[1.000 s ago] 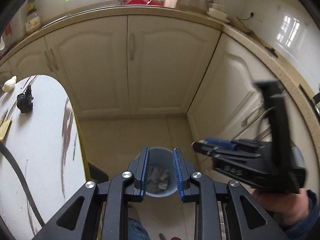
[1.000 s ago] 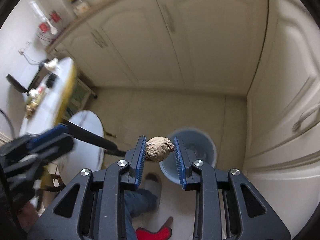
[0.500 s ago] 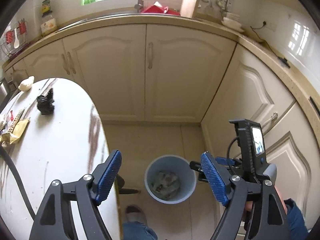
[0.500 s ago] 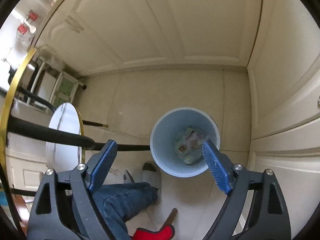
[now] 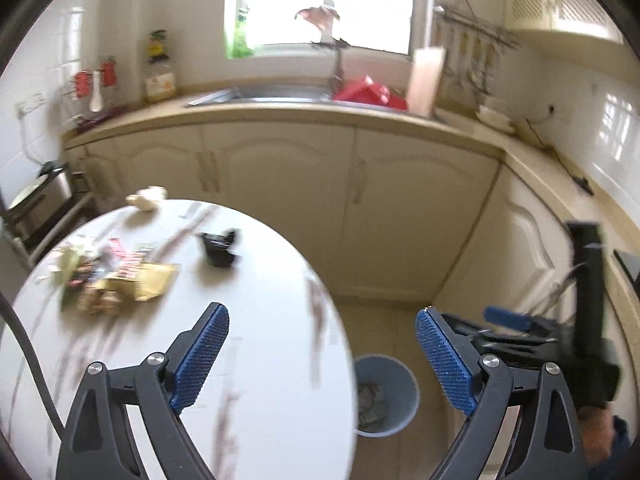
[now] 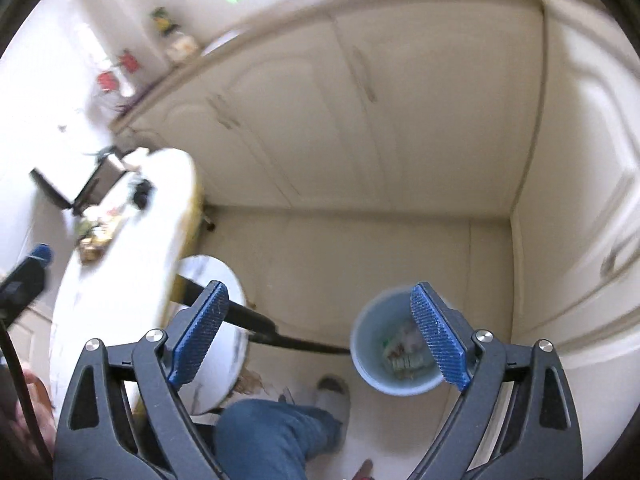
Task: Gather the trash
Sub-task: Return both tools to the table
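Left gripper (image 5: 322,354), right gripper (image 6: 320,336): jaws just opened wide, empty. Wrapper pile (image 5: 116,278) far-left on table (image 5: 260,320), nearer left gripper.

Cream cabinet doors (image 5: 276,200) run beneath a beige countertop (image 5: 400,118). A steel sink (image 5: 256,94) sits under the bright window (image 5: 320,0), with a red basin (image 5: 368,92) beside the tap

A bin (image 5: 386,394) is standing on the floor right of a round table (image 5: 260,360), before the cupboards (image 5: 280,184). Wrappers (image 5: 120,276) are lying on the table; crumpled trash (image 6: 404,354) is lying in the bin.
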The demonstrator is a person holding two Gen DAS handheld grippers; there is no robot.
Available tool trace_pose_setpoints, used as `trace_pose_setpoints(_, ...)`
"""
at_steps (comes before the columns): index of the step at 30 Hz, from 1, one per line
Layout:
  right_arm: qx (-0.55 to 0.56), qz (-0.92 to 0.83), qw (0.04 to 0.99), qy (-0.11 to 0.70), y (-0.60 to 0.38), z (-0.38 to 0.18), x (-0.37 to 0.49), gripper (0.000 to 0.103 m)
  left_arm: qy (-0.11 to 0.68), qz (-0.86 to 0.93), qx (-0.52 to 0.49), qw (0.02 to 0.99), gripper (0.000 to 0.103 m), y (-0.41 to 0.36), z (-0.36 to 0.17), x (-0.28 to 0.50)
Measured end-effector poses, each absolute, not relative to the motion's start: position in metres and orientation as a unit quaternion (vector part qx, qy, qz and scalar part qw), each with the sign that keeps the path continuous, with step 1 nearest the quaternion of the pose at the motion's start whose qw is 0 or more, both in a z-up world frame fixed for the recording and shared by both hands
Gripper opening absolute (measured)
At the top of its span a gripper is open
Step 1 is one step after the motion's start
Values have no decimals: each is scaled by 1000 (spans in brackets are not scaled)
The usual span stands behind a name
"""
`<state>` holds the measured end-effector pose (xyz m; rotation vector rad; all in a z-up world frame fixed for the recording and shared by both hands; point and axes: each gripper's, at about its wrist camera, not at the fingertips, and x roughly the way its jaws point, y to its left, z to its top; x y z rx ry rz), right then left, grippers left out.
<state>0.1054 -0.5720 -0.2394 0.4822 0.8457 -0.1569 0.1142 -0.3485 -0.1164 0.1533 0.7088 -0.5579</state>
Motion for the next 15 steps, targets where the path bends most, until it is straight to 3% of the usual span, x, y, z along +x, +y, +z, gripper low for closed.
trace_pose_setpoints(8,163,-13,928,334,-482,-144,112,99,314,-213,35,925,93,-261,-93,89)
trace_pose_setpoints(15,123,35,944,303,-401,-102,126,103,301,-161,3,940,93,-183,-82,55)
